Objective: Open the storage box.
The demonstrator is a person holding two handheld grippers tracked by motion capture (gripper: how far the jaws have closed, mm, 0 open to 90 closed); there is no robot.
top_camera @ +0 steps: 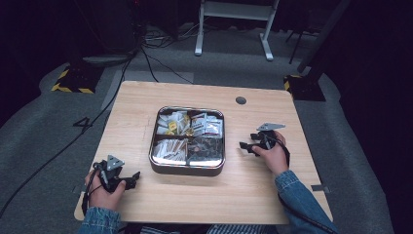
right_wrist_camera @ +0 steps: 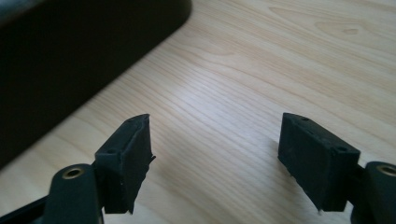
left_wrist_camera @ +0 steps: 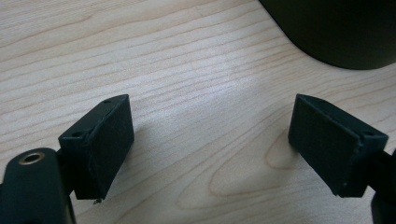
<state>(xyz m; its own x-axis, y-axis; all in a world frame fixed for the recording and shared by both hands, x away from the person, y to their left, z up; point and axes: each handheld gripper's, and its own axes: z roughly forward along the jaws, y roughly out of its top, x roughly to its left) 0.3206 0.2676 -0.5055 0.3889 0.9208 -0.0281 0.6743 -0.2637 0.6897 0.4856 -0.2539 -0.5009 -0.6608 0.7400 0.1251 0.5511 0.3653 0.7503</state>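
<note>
A square metal tray [top_camera: 187,168] with four compartments sits at the middle of the wooden table [top_camera: 253,190]; its compartments hold several small packets and sachets. My left gripper [top_camera: 134,178] rests on the table near the front left corner, left of the tray, open and empty. In the left gripper view my left gripper [left_wrist_camera: 210,147] has its jaws wide apart over bare wood, with the tray's dark wall [left_wrist_camera: 336,28] at the top right. My right gripper [top_camera: 245,146] lies right of the tray, open and empty. In the right gripper view my right gripper [right_wrist_camera: 215,163] is spread, the tray wall [right_wrist_camera: 70,56] at the left.
A round grommet [top_camera: 240,100] sits in the table near its far edge. Cables [top_camera: 73,141] run over the grey floor to the left. A white stand [top_camera: 234,24] rises behind the table. Bare wood lies in front of the tray and on both sides.
</note>
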